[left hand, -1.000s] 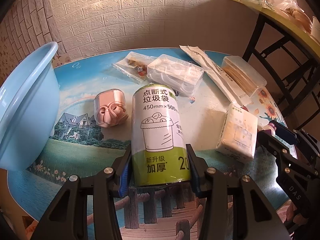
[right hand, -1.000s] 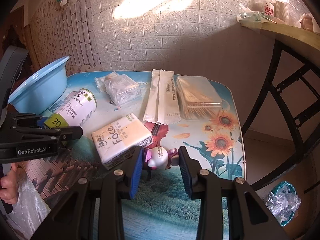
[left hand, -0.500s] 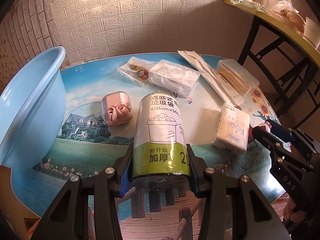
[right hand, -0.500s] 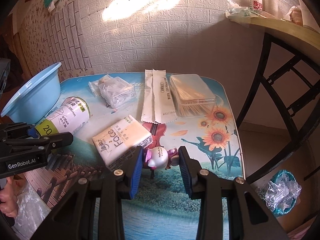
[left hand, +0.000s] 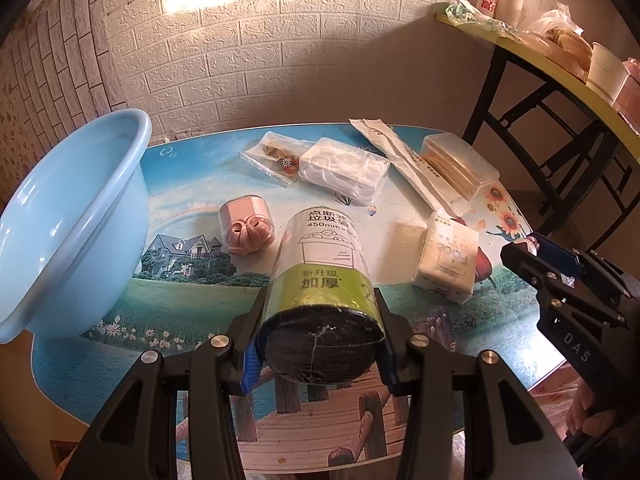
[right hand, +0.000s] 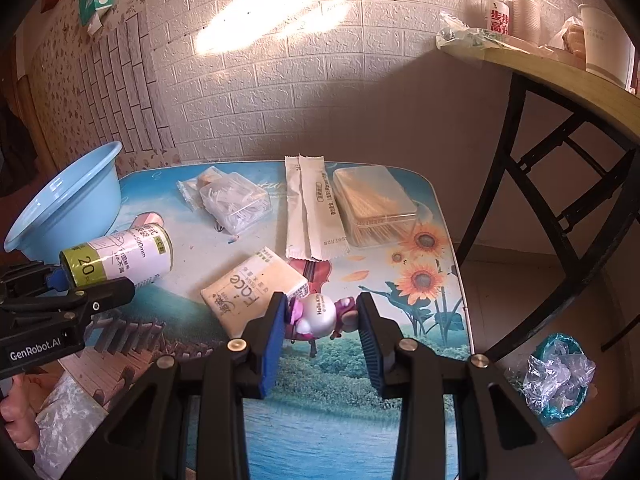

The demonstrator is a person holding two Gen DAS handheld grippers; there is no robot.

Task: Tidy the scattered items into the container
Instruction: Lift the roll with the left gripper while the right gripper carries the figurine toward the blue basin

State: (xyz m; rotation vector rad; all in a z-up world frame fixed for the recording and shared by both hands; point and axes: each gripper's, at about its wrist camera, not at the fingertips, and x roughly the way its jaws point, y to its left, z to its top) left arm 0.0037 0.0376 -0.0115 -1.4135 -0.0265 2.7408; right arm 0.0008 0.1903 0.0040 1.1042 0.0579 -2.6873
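Observation:
My left gripper (left hand: 318, 344) is shut on a roll of trash bags (left hand: 320, 280) with a white and green label, held lifted and tilted above the table; it also shows in the right wrist view (right hand: 120, 254). The light blue basin (left hand: 60, 216) stands at the table's left edge. My right gripper (right hand: 322, 322) is shut on a small Hello Kitty figure (right hand: 318, 314), lifted just above the table. A tissue pack (right hand: 254, 286), a pink case (left hand: 246, 226), a clear box of floss picks (left hand: 344, 168), chopstick sleeves (right hand: 314, 210) and a toothpick box (right hand: 374, 204) lie on the table.
A clear snack packet (left hand: 272, 158) lies at the back. A taller yellow-topped table (right hand: 560, 68) with cups and bags stands to the right. A bin with a plastic bag (right hand: 560, 372) sits on the floor at the right.
Both grippers have risen with their loads. The trash bag roll has lifted off the table and tilted so its dark end faces me. The Hello Kitty figure has lifted too.

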